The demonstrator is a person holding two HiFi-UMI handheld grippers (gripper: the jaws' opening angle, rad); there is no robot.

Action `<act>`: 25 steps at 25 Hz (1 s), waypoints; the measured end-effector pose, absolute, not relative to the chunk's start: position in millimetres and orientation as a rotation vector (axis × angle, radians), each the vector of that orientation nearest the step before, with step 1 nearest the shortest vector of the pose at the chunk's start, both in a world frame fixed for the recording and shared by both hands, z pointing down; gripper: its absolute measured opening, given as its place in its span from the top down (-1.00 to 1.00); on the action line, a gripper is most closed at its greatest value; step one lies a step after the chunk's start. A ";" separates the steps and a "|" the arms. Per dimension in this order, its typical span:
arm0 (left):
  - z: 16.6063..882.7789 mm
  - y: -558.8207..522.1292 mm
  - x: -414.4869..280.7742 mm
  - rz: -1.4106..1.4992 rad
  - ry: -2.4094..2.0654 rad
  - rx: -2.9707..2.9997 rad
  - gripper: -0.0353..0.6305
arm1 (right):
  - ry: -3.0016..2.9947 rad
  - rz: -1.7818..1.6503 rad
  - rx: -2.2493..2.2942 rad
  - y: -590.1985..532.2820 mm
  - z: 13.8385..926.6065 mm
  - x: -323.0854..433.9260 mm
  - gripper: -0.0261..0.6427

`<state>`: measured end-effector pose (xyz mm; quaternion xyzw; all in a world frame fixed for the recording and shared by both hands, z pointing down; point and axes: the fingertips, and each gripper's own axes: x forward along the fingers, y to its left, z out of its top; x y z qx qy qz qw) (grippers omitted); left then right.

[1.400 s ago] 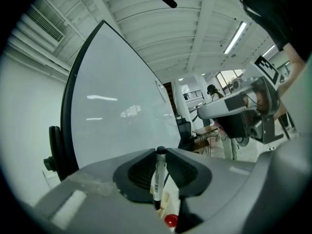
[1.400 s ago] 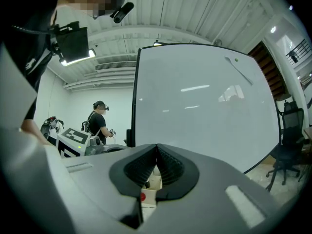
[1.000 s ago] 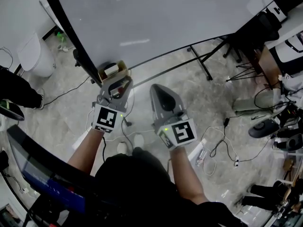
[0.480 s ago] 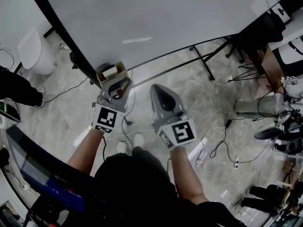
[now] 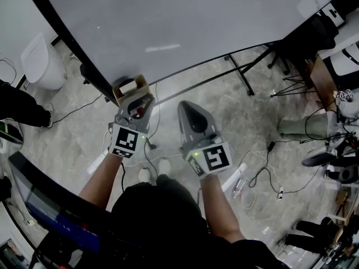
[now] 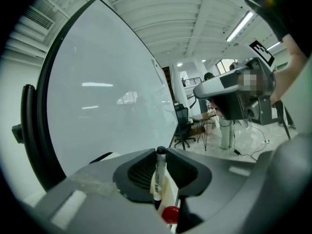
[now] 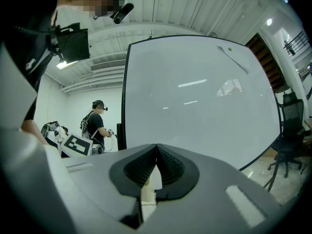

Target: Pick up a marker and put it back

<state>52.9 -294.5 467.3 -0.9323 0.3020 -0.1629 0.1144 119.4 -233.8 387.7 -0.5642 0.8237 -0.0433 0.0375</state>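
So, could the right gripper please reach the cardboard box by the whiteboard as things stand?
Probably not easily: the left gripper, shut on a marker, sits in front of the cardboard box, crowding the way for the right gripper.

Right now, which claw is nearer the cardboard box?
Left. The left claw, gripping a marker, is right at the cardboard box; the right claw sits apart, to its right.

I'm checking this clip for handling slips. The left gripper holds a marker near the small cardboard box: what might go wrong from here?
1. The left gripper seems to pinch the marker near its capped top, so it may swing or slip.
2. The cardboard box is small and sits by the whiteboard edge; the marker may miss or nudge it.
3. A red-topped item below may block it.
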 end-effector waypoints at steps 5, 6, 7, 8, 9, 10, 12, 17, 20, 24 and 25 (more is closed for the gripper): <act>471.4 -294.5 54.1 -0.510 0.889 -2.732 0.65 | 2.517 -0.136 -1.744 -231.0 387.7 123.5 0.89; 472.8 -294.6 54.1 -0.517 0.891 -2.731 0.65 | 2.515 -0.138 -1.747 -230.6 388.1 124.2 0.89; 474.0 -294.6 54.0 -0.522 0.892 -2.731 0.65 | 2.513 -0.140 -1.751 -230.4 388.5 124.8 0.89; 474.9 -294.6 53.9 -0.526 0.893 -2.731 0.65 | 2.511 -0.141 -1.753 -230.1 388.8 125.1 0.89; 475.4 -294.4 53.8 -0.527 0.894 -2.732 0.65 | 2.509 -0.141 -1.755 -229.8 388.7 125.2 0.89; 475.5 -294.2 53.8 -0.526 0.895 -2.733 0.65 | 2.507 -0.141 -1.756 -229.4 388.4 125.2 0.89; 475.4 -293.8 53.9 -0.524 0.895 -2.736 0.65 | 2.501 -0.139 -1.760 -228.6 387.8 125.1 0.89; 475.9 -292.1 53.8 -0.515 0.888 -2.746 0.63 | 2.489 -0.135 -1.770 -226.0 387.9 124.2 0.89; 474.7 -291.0 53.7 -0.510 0.885 -2.746 0.61 | 2.483 -0.137 -1.785 -222.8 388.0 125.4 0.89; 473.0 -288.0 55.0 -0.506 0.874 -2.754 0.57 | 2.475 -0.133 -1.796 -218.2 386.2 126.6 0.89; 472.4 -287.4 55.1 -0.503 0.871 -2.756 0.56 | 2.473 -0.131 -1.798 -217.6 385.6 126.4 0.89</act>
